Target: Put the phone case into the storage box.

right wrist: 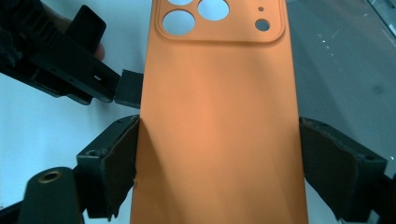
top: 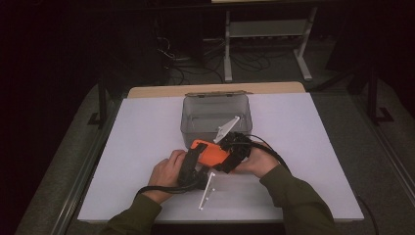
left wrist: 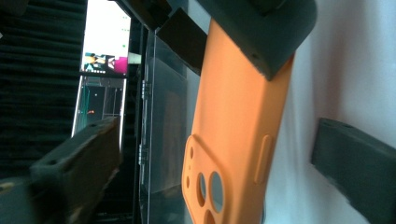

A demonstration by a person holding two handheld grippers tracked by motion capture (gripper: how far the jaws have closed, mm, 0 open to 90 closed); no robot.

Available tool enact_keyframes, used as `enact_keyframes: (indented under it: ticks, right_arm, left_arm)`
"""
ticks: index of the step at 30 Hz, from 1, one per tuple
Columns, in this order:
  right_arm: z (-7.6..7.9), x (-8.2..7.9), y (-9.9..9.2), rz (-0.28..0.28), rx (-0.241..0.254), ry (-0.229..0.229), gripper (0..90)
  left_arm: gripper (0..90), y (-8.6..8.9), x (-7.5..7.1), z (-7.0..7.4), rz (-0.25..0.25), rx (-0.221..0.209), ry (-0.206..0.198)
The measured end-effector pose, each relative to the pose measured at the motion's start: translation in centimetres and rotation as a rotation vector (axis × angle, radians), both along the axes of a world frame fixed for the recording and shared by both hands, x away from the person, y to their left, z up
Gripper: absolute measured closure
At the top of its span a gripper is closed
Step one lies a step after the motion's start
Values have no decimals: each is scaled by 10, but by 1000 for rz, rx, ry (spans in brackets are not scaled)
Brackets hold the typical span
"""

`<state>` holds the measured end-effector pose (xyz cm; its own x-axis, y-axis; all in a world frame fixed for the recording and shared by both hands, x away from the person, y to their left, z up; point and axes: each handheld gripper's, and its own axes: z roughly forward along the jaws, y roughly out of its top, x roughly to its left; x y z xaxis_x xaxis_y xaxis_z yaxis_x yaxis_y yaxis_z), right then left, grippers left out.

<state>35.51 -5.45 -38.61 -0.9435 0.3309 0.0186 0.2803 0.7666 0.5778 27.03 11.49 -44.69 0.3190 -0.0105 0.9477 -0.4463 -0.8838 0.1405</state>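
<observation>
While the right gripper (right wrist: 219, 172) has its jaws pinching the orange case (right wrist: 219, 116) by its long edges, the left gripper (left wrist: 210, 154) has its jaws spread, one on each side of the case's camera end, and I cannot tell whether they touch it. In the high view the case (top: 210, 152) sits between both hands just above the white surface (top: 147, 127), near the front wall of a clear bin (top: 215, 117) at the far middle.
</observation>
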Motion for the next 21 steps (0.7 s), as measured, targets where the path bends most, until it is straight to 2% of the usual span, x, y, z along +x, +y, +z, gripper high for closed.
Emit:
enact_keyframes:
  ticks: [11,14,17,18,21]
  right_arm:
    - [2,-1,-1,-4,8,-8,157]
    - [3,-1,0,-5,10,-8,157]
    - [3,-1,0,-3,12,-10,157]
    - [3,-1,1,-4,12,-9,157]
    - [3,-1,1,-7,15,-6,157]
  left_arm:
    - [91,-1,-1,0,39,-4,-18]
    - [124,-2,-2,1,47,18,-30]
    - [146,-3,-3,0,46,20,-46]
    - [147,-3,-4,1,55,40,-51]
    - [162,-3,-4,-1,54,44,-56]
